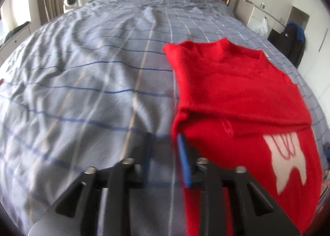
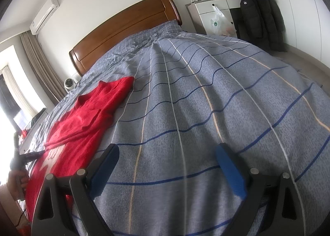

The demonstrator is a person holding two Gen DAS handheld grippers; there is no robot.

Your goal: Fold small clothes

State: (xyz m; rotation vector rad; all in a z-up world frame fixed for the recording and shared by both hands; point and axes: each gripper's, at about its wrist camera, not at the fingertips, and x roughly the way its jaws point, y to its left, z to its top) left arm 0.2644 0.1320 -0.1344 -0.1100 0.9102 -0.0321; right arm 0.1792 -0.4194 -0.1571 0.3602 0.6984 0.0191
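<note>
Sweater (image 1: 237, 91), red, shows blurred, unreadable white print (image 1: 288, 159).

A wide bed fills the room, its grey-blue checked cover (image 2: 206, 95) rumpled into soft ridges, with a curved wooden headboard (image 2: 123, 29) against a pale wall. High on that wall hangs a white air conditioner (image 2: 44, 15), and beige curtains (image 2: 39, 64) frame a window (image 2: 8, 99) pouring in bright daylight. A small round white appliance (image 1: 71, 1) sits beside the bed's head. On the other side stands a white cabinet (image 2: 214, 9) with a plastic bag (image 2: 217, 22) hanging from it, and a black coat (image 2: 257, 17) hangs beside tall white wardrobe doors (image 2: 305, 19).
</note>
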